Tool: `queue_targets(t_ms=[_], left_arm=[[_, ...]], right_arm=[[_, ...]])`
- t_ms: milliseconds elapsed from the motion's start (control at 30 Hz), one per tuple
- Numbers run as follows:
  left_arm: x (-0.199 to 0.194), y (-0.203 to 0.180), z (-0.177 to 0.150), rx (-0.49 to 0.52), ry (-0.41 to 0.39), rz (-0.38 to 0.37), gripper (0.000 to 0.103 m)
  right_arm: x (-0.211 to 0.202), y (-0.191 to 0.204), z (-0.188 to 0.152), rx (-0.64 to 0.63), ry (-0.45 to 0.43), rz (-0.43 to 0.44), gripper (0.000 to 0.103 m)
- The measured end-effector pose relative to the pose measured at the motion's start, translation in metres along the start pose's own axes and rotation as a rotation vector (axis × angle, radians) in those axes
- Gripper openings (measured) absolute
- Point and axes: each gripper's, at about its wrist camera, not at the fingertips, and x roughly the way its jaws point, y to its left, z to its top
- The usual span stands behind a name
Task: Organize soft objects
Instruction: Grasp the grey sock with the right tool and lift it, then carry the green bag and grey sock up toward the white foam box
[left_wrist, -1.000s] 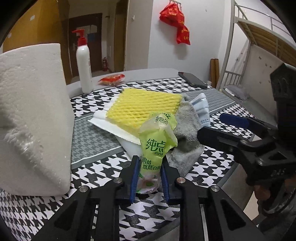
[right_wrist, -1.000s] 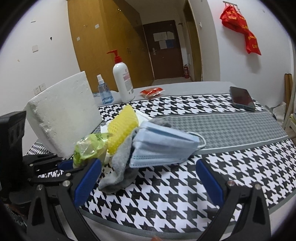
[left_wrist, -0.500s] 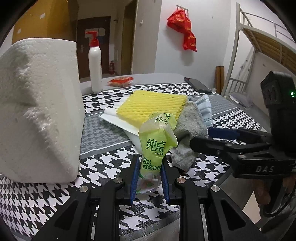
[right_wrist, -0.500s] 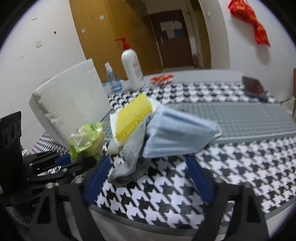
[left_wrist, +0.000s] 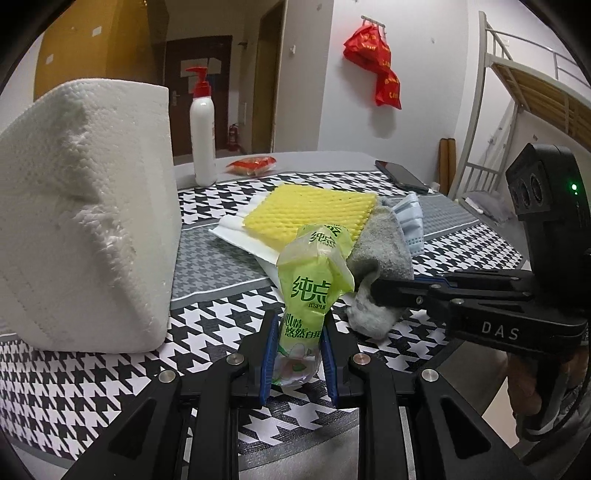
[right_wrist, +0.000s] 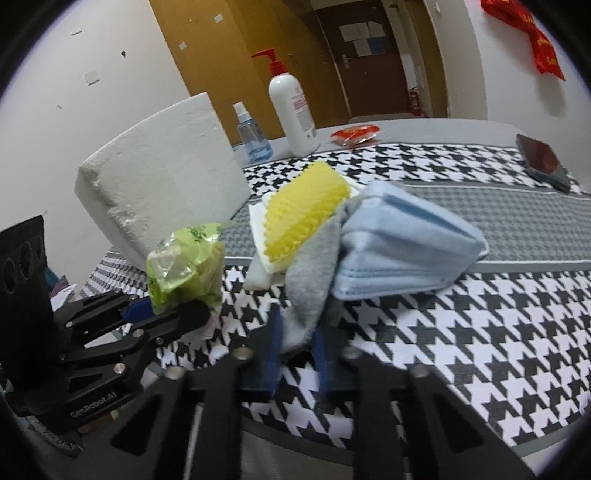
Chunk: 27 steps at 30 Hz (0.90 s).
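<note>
Green packet (left_wrist: 314, 291): "纯点"; right tool (left_wrist: 364, 291): "DAS"; left tool (right_wrist: 173, 314): "CenRobot.AI".

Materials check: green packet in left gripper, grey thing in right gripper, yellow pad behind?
Green packet: thin glossy plastic film, crinkled, partly see-through; likely a tissue pack. Grey cloth: soft fuzzy fabric, matte, drapes limply; maybe fleece or a sock, can't tell. Yellow pad: looks like foam netting, matte with a diamond mesh texture.

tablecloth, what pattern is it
Black-and-white houndstooth with grey bands, clearest on the tablecloth in the right wrist view.

Even, dim indoor light; fisheye bending and dark corners; right wrist view blurred.
</note>
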Motion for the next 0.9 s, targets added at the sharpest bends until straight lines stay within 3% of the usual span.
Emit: queue_targets(t_ms=[900], left_arm=[[-0.057, -0.018, 0.001, 0.012, -0.123, 0.08, 0.024]], right_arm=[[-0.097, 0.019, 0.022, -0.061, -0.233, 0.029, 0.007]])
